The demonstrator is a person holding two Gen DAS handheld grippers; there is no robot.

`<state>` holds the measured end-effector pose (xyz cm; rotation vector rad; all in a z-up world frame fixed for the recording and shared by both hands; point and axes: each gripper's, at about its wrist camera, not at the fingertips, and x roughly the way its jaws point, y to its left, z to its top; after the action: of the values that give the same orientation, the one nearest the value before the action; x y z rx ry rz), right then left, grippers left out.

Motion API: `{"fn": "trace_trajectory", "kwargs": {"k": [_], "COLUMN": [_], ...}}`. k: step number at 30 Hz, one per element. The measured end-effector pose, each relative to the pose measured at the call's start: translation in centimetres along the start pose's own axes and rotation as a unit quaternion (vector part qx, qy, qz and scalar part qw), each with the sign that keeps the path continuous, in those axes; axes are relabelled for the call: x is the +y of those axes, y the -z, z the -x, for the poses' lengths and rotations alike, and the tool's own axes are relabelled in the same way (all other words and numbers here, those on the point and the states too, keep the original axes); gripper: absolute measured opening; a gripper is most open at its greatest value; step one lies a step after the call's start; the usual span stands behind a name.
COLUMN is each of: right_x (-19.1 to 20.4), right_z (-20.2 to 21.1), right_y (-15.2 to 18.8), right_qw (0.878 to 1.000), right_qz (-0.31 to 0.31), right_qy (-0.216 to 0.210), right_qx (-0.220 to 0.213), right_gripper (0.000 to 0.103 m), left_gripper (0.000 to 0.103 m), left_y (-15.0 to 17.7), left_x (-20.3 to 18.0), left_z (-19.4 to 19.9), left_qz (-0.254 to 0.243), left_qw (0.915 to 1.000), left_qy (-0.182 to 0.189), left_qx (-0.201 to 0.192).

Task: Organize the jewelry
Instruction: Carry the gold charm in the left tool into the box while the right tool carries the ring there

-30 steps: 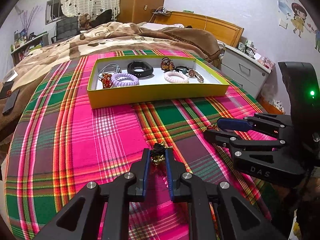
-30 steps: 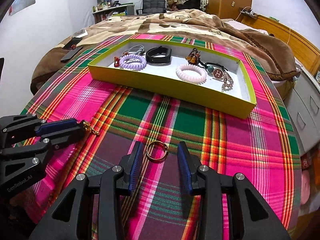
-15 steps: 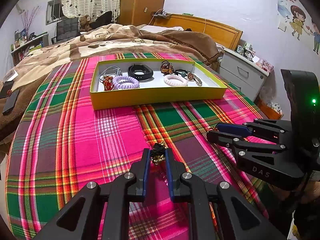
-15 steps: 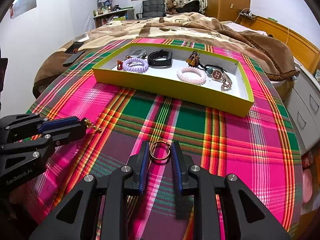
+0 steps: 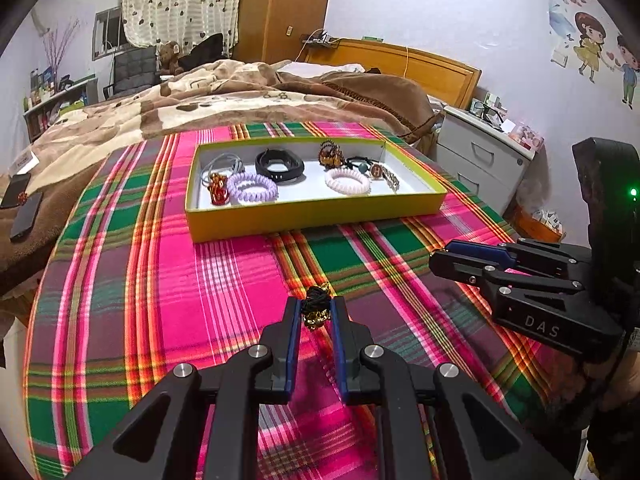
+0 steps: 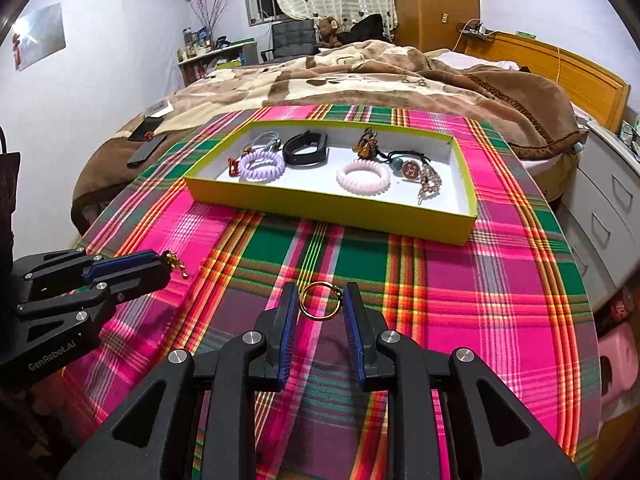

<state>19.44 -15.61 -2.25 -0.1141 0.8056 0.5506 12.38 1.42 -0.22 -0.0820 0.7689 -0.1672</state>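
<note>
Jewelry here means two loose pieces plus what's already in the shallow yellow-green cardboard tray (image 6: 328, 216) with the white floor, which sits on the pink-and-green plaid cloth (image 6: 460, 280). We'll use that tray as our landmark.

On the near side of the tray, well apart from it, our right gripper (image 6: 321, 312) has a thin gold ring (image 6: 320, 301) pinched between its blue pads, clamped on both sides of the hoop. Further toward the tray's left end, also on the near side, our left gripper (image 5: 313, 316) is squeezed onto a small gold charm with a black cord knot (image 5: 316, 307); from the right wrist view a bit of gold chain dangles off its tip. Both pieces look lifted just off the cloth, though we can't say for sure.

Inside the tray, at the left end: a red-and-gold trinket (image 5: 218, 193), a lilac spiral hair tie (image 5: 252, 188), and a silvery bangle (image 5: 222, 163) behind them. Mid-tray there's a black fitness band (image 5: 280, 163). Toward the right end: a pale pink spiral hair tie (image 5: 347, 181), an amber beaded bracelet (image 5: 330, 153), and a round "H" pendant (image 6: 411, 169) touching a metal chain.
</note>
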Motion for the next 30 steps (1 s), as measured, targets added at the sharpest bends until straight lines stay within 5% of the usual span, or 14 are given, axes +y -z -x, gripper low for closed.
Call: {"fn": "trace_trajectory", "kwargs": {"k": [17, 30], "right_x": [-2.8, -4.9], "right_z": [0.4, -3.1], "right_y": [-4.5, -7.8], "right_qw": [0.999, 0.999], "right_qz": [-0.011, -0.020], "right_qy": [0.014, 0.018], "right_qx": [-0.035, -0.025], "right_gripper": [0.024, 0.024], "left_gripper": [0.015, 0.015], "left_y": [-6.1, -9.6], "left_x": [2.7, 2.4], "left_z": [-0.6, -5.1], "left_qz": [-0.013, -0.031], "left_qw": [0.9987, 0.9989], "left_qy": [-0.026, -0.003], "left_qx": [-0.042, -0.036]}}
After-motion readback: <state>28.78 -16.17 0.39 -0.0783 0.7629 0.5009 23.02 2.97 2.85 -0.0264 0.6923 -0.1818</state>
